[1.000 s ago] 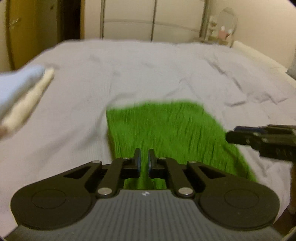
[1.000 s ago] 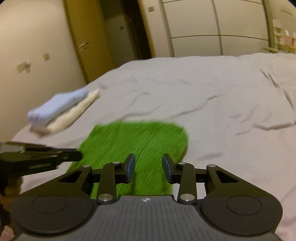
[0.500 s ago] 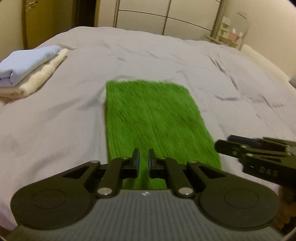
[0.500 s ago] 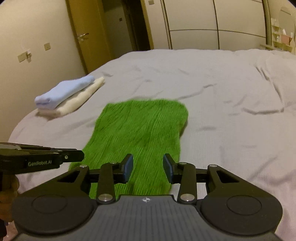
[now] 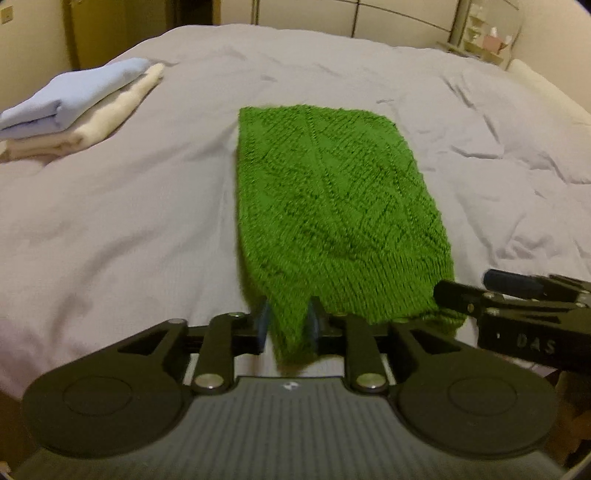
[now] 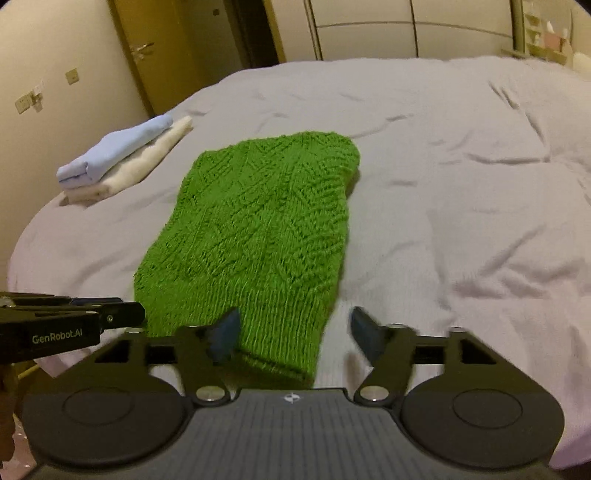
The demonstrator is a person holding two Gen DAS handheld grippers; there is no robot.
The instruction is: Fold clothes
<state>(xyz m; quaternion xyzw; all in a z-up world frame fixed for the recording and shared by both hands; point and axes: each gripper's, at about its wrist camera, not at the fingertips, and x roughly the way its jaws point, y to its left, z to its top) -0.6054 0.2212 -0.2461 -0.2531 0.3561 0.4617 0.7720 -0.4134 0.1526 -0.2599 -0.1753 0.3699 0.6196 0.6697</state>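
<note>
A green knit garment (image 5: pixel 332 192) lies folded into a long strip on the grey bed sheet (image 5: pixel 110 221), running away from me. My left gripper (image 5: pixel 288 326) is shut on its near left corner, and the knit bunches into a wedge between the fingers. In the right wrist view the same green knit (image 6: pixel 258 229) reaches down to my right gripper (image 6: pixel 295 332), which stands wide open around the near right corner without pinching it. The left gripper (image 6: pixel 136 314) shows there at the knit's left edge. The right gripper (image 5: pixel 461 291) enters the left wrist view from the right.
A folded light blue garment (image 5: pixel 74 96) rests on a folded cream one (image 5: pixel 103 129) at the bed's left side, also seen as a stack (image 6: pixel 118 155). Wardrobe doors (image 6: pixel 369 33) and a wooden door (image 6: pixel 155 55) stand beyond the bed. The bed's near edge is just below both grippers.
Both grippers came forward and down to the knit's near end. The left one, shut on nothing before, now has the near left corner between its fingers. The right one opened wider.
</note>
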